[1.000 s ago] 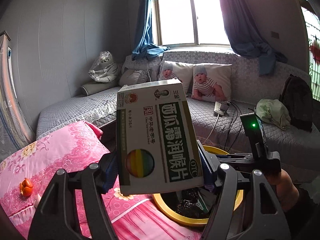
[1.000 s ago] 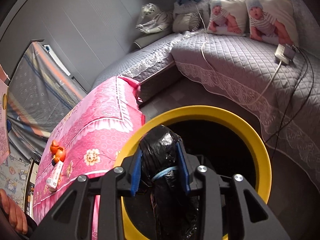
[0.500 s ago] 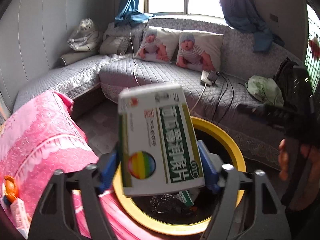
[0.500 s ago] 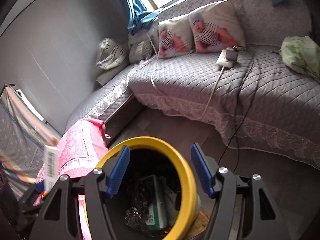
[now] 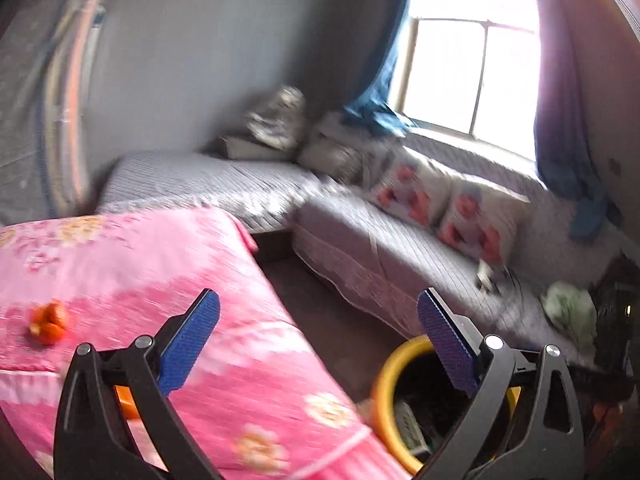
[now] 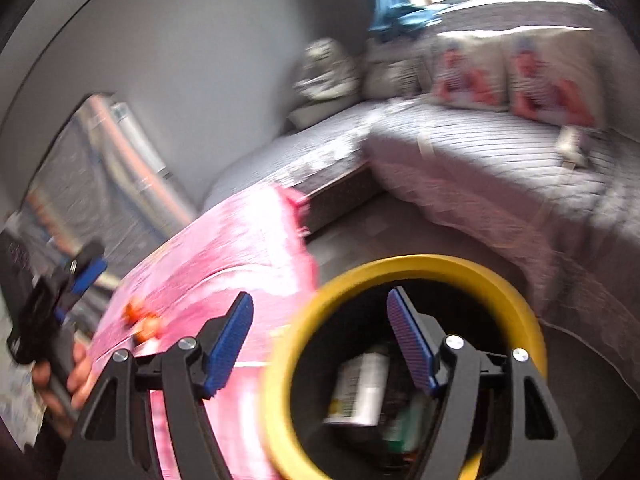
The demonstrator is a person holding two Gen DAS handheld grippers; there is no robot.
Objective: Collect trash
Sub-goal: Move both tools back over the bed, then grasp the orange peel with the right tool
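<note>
- Two grippers, both empty: the left gripper [image 5: 318, 330] has its blue pads spread wide with nothing between them, its jaws having just been opening; the right gripper [image 6: 320, 340] stands with pads apart over the bin, also just opened, and grips nothing.
- The yellow bin [image 6: 516, 292] sits on the floor beside the pink quilt [image 5: 132, 268]; a white medicine box [image 6: 358, 390] lies tilted inside it among dark rubbish, so that piece looks disposed of.
- What seems left to gather is a small orange scrap [image 5: 47, 322] lying on the quilt, well apart from the bin; in the right wrist view it shows as a blurred orange cluster near the quilt's edge.
- Handling, as a judgement: it looks light, crumpled and soft, probably a wrapper or peel, so it should squash, not resist. A pinch across its middle, pads closing nearly together, ought to hold it.
- The quilt beneath is soft too, so pressing down risks catching fabric along with the scrap.
- Blur hides finer detail of its shape.
</note>
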